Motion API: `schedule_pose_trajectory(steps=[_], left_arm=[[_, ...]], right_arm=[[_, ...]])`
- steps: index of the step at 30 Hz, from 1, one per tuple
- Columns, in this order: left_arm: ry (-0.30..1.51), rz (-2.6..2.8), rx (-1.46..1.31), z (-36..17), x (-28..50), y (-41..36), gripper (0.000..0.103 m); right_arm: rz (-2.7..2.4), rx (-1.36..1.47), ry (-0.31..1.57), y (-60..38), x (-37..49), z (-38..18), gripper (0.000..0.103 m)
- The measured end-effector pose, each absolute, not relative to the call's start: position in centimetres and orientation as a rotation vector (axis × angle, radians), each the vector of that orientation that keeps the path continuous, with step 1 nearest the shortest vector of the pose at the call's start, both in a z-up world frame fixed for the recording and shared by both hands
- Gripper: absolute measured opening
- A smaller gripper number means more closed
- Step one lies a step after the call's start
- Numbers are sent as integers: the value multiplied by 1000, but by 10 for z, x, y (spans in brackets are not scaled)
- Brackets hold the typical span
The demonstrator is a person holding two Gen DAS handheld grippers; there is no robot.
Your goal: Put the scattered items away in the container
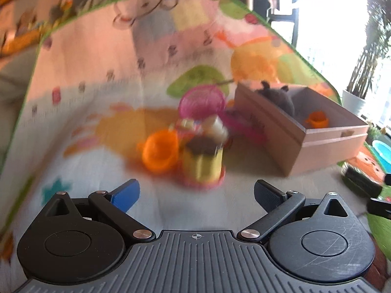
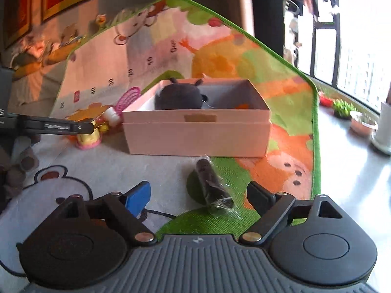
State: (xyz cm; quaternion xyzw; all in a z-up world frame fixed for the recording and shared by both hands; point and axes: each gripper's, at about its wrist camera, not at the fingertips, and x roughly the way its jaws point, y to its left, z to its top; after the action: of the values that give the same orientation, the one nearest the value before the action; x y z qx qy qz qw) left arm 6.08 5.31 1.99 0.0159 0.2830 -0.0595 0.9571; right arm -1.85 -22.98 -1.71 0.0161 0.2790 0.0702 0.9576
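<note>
A pink cardboard box point(image 1: 325, 144) point(image 2: 195, 136) sits on the play mat and holds a grey plush toy point(image 1: 278, 97) point(image 2: 179, 96) and an orange cup point(image 1: 317, 119). In the blurred left wrist view, an orange cup point(image 1: 160, 151), a yellow cake toy point(image 1: 202, 163) and a pink racket point(image 1: 202, 102) lie ahead of my open, empty left gripper point(image 1: 195, 195). In the right wrist view, a dark wrapped roll point(image 2: 213, 185) lies between the fingers of my open right gripper point(image 2: 198, 197), close to the mat.
The colourful play mat point(image 2: 268, 73) has a green border. Potted plants point(image 2: 343, 107) and a white pot point(image 2: 386, 127) stand on the floor at the right. The left gripper shows at the left edge of the right wrist view point(image 2: 48, 127).
</note>
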Motion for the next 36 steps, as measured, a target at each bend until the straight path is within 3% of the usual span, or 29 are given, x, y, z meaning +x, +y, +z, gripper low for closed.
schedule_pose_trajectory(steps=[1, 2, 3, 5, 8, 11, 18, 22, 27, 29, 31, 36], left_arm=[[563, -114, 44, 22, 68, 48, 96], [561, -111, 53, 23, 75, 44, 75], [566, -113, 65, 23, 82, 39, 63], [569, -116, 90, 20, 95, 30, 70], [565, -101, 129, 13, 105, 21, 67], [588, -109, 131, 10, 105, 18, 48], [629, -225, 98, 13, 63, 12, 48], [655, -333, 26, 11, 30, 6, 50], [636, -393, 24, 5, 4, -2, 79], [635, -393, 3, 3, 1, 1, 90], [640, -384, -34, 0, 0, 6, 93], [653, -387, -133, -2, 7, 19, 97]], right_arm=[[141, 43, 568, -231, -18, -18, 87], [140, 52, 569, -233, -19, -18, 87], [138, 60, 567, -234, -19, -19, 88], [137, 80, 563, -236, -20, -19, 91], [135, 108, 562, -241, -20, -20, 93], [139, 110, 566, -240, -20, -20, 94], [161, 72, 577, -233, -20, -20, 94], [184, -1, 583, -225, -17, -19, 70], [154, -126, 601, -220, 7, -20, 59], [185, -128, 653, -218, 19, -24, 43], [228, -173, 660, -210, 17, -23, 30], [413, -285, 682, -193, -14, -18, 29]])
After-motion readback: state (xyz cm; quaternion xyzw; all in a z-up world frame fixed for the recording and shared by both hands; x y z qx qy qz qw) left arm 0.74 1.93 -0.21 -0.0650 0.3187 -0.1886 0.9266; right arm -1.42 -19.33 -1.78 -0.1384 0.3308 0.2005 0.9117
